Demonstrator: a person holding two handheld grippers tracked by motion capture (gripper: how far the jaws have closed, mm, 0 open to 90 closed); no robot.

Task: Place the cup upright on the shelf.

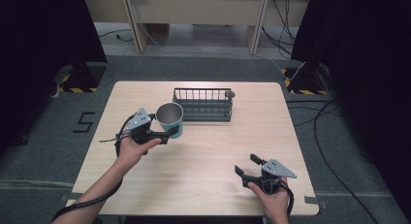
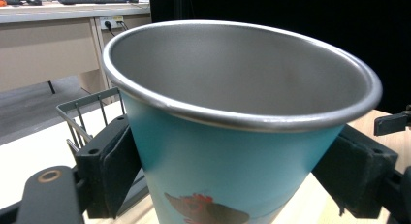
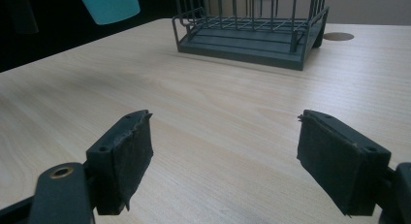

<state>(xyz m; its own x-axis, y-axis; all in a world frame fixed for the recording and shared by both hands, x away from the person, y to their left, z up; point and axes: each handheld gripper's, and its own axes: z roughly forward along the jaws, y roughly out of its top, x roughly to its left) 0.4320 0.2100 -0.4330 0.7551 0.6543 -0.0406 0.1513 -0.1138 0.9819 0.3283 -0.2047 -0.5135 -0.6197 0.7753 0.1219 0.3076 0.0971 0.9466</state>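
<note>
A teal metal cup (image 1: pixel 170 119) with a steel inside is held upright above the table, left of the rack. My left gripper (image 1: pixel 167 132) is shut on the cup (image 2: pixel 228 156), one pad (image 2: pixel 114 168) on each side of its wall. The cup's teal bottom (image 3: pixel 109 6) hangs clear of the wood in the right gripper view. A dark wire rack (image 1: pixel 203 104) stands at the back middle of the table; it looks empty (image 3: pixel 252 32). My right gripper (image 1: pixel 247 166) rests low near the front right edge, open, with bare table between its pads (image 3: pixel 127 158).
The light wooden table (image 1: pixel 203 151) has a round cable hole (image 3: pixel 338 36) behind the rack. Black curtains stand at both sides. Cables and yellow-black striped stand bases lie on the floor beyond the far corners, and a pale desk stands behind.
</note>
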